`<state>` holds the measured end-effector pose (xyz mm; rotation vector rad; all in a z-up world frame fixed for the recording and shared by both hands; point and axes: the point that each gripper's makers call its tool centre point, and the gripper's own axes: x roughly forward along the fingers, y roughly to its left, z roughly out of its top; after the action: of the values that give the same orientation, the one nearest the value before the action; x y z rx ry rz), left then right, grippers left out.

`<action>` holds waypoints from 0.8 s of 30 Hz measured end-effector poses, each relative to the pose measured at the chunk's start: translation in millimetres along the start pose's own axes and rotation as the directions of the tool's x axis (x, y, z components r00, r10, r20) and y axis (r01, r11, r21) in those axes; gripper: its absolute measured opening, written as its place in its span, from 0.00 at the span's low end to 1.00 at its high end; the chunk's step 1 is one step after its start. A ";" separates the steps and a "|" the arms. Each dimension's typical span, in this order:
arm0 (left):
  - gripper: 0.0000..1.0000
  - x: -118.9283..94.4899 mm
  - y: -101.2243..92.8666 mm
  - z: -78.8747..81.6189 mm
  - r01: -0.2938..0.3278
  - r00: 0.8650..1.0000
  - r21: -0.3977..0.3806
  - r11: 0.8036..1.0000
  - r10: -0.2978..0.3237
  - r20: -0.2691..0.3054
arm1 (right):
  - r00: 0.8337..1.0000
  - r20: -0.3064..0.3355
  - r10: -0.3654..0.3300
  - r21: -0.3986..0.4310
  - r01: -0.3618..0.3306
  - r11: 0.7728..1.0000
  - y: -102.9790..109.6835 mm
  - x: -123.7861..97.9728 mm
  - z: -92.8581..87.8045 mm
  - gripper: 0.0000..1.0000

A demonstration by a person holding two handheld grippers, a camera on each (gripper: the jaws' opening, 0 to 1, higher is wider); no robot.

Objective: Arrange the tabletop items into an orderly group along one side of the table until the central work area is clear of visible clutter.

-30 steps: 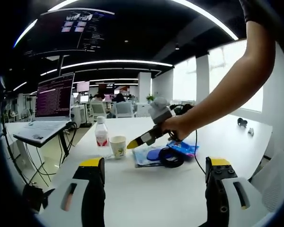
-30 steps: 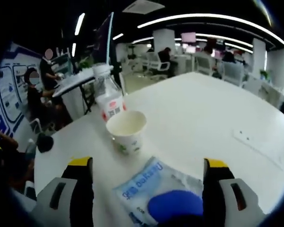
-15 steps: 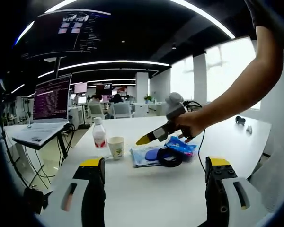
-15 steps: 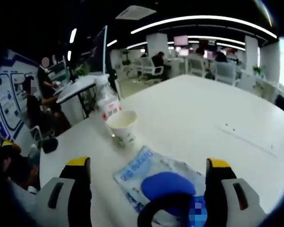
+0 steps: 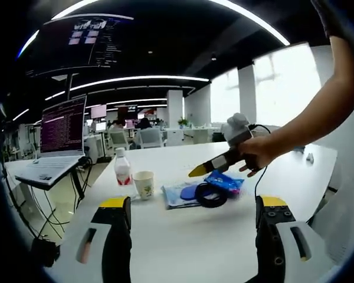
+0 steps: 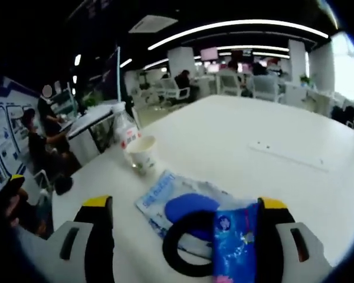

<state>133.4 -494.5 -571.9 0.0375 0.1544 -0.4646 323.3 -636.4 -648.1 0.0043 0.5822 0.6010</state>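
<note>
1. Right gripper [image 6: 180, 236]: jaws spread, nothing pinched; black ring [image 6: 192, 244] and blue packet [image 6: 233, 244] between them.
2. Beyond: wipes pack [image 6: 165, 197], perhaps plastic; paper cup [image 6: 141, 154]; bottle [image 6: 125, 131].
3. Left gripper [image 5: 189, 236]: spread over bare table [image 5: 183, 247].

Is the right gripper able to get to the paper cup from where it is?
Probably yes. The right gripper hangs open above the black ring and blue packet; the paper cup stands further ahead by the bottle, with nothing blocking it from above.
</note>
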 end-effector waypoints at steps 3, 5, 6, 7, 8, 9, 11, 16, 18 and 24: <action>0.86 0.2 -0.8 -0.4 0.002 1.000 0.006 1.000 -0.002 -0.003 | 1.000 0.013 -0.012 0.005 0.012 1.000 -2.4 -9.9 -2.0 1.00; 0.86 0.2 -1.0 -1.0 0.003 1.000 0.007 1.000 -0.003 -0.005 | 1.000 0.011 -0.018 0.015 0.018 1.000 -3.8 -16.4 -5.2 1.00; 0.86 0.3 -1.2 -1.2 0.004 1.000 0.007 1.000 -0.004 -0.005 | 1.000 0.014 -0.021 0.014 0.020 1.000 -4.3 -19.8 -6.1 1.00; 0.86 0.4 -1.9 -1.3 0.008 1.000 0.007 1.000 -0.008 -0.006 | 1.000 0.017 -0.023 0.015 0.023 1.000 -4.8 -22.3 -6.6 1.00; 0.86 0.6 -3.0 -1.6 0.014 1.000 0.005 1.000 -0.014 -0.007 | 0.999 0.020 -0.027 0.021 0.026 0.999 -5.8 -25.7 -7.3 1.00; 0.86 0.7 -3.5 -1.8 0.017 1.000 0.006 1.000 -0.016 -0.008 | 0.999 0.023 -0.029 0.024 0.028 0.999 -6.6 -27.8 -7.6 1.00; 0.86 1.2 -5.4 -2.9 0.025 1.000 0.015 1.000 -0.024 -0.015 | 0.999 0.030 -0.038 0.030 0.037 0.999 -9.4 -32.8 -7.9 1.00; 0.86 2.1 -8.4 -4.1 0.038 0.999 0.027 0.999 -0.037 -0.022 | 0.998 0.039 -0.052 0.044 0.050 0.998 -14.8 -41.2 -11.0 1.00; 0.86 2.5 -10.0 -4.5 0.047 0.999 0.031 0.998 -0.046 -0.024 | 0.997 0.033 -0.067 0.029 0.066 0.997 -17.6 -43.9 -15.1 1.00; 0.85 3.5 -14.1 -6.0 0.065 0.997 0.054 0.996 -0.063 -0.034 | 0.996 0.020 -0.086 0.052 0.085 0.995 -25.3 -52.8 -29.7 1.00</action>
<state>129.2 -508.2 -578.4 0.0938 0.1746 -0.5320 286.0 -690.4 -650.1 0.0339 0.5737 0.5018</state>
